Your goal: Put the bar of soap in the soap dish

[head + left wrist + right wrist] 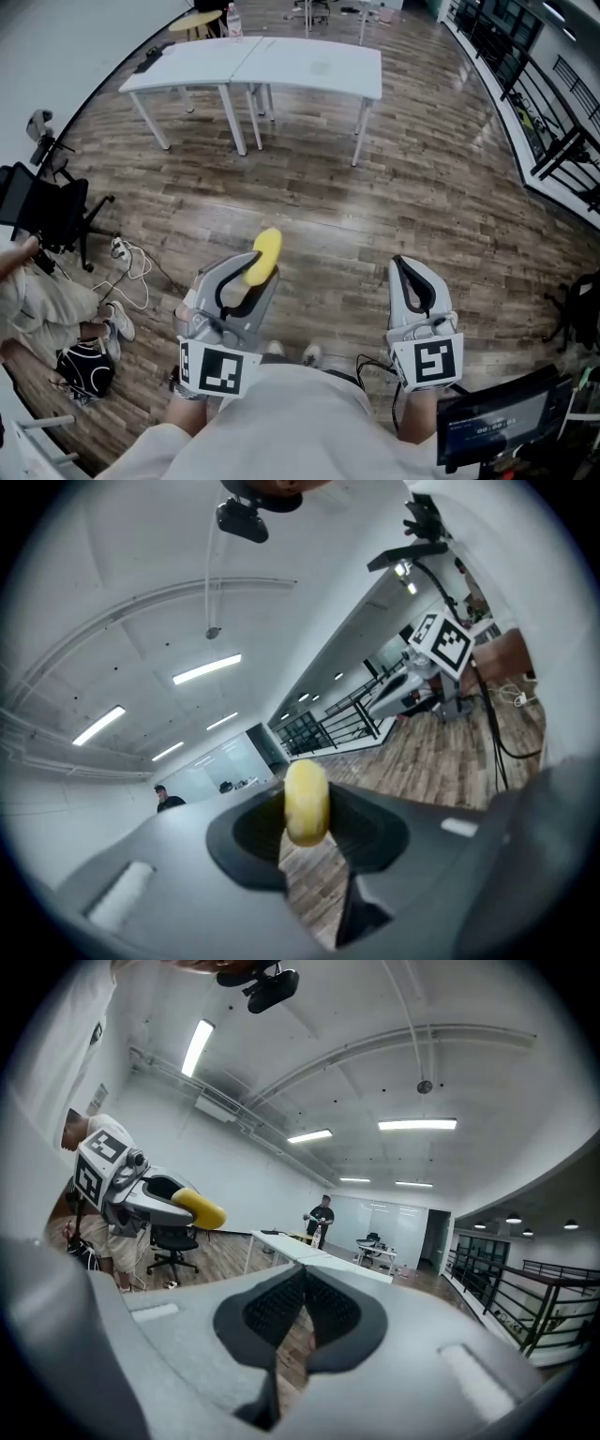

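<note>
Left gripper view: grips the yellow bar of soap (pixel 307 802) edge-on between the fingers (pixel 253 841) of the left gripper (pixel 307 808), dark pads clenched on both flat faces, with one rounded end poking out past the tips. Right gripper view: presses the fingers (pixel 272 1312) of the right gripper (pixel 305 1279) together at the tips, with nothing between them. Head view: holds the soap in the air above the wooden floor (pixel 422 187), well short of the white worktop (pixel 258 61) and on its near side; carries the right gripper just as far from the worktop, below its right end. Shows an office chair (pixel 42 211) and loose cables (pixel 131 267) off the worktop's near left corner, with a seated person (pixel 37 300) farther from the worktop still. Shows a bottle (pixel 233 21) standing at the worktop's far edge.
</note>
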`<state>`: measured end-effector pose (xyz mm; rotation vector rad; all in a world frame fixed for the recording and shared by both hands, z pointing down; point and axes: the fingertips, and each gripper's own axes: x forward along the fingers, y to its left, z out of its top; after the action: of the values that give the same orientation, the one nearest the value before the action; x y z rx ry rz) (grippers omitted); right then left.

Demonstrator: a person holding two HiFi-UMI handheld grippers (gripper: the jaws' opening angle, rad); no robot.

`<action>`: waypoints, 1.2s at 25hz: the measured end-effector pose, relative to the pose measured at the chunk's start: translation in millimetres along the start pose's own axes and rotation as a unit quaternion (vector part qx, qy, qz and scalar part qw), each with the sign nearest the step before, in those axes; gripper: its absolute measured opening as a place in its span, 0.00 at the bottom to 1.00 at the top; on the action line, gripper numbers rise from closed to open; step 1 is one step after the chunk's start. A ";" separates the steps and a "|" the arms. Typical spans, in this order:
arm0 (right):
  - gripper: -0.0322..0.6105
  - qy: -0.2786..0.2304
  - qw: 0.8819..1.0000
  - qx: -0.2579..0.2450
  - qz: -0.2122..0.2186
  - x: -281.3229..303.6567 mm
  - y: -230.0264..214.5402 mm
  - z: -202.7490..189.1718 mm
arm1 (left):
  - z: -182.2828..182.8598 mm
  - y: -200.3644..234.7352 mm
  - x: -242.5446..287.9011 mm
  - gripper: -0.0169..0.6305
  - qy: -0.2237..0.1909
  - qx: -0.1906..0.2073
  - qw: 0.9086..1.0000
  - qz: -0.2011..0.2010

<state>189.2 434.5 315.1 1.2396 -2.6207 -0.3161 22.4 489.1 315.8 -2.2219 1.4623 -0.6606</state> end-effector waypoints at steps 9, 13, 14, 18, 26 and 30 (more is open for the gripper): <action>0.05 -0.015 1.000 0.003 0.005 -10.4 -8.8 -3.2 | 1.8 -14.4 -0.5 0.23 0.017 -0.022 1.000 0.008; 0.05 -0.020 1.000 0.021 0.003 -10.4 -11.1 -3.3 | 4.2 -11.3 4.4 0.23 0.017 -0.008 1.000 -0.001; 0.05 -0.026 0.999 0.035 0.004 -9.5 -12.1 -3.1 | 4.1 -9.1 6.3 0.23 0.017 -0.007 1.000 -0.003; 0.05 -0.033 0.997 0.070 0.003 -1.3 -17.5 -5.7 | -0.3 -0.8 16.4 0.23 0.015 -0.013 1.000 -0.009; 0.05 -0.021 0.998 0.051 0.001 41.4 -15.4 5.1 | -6.4 27.2 42.5 0.23 -0.007 -0.024 1.000 -0.011; 0.05 -0.016 0.999 0.036 0.007 59.7 -13.5 7.0 | -14.6 31.6 58.2 0.23 0.000 -0.024 0.999 -0.022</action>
<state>160.2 380.3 311.1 1.2471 -2.6890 -0.2416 10.5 422.4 319.6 -2.2971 1.4487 -0.6462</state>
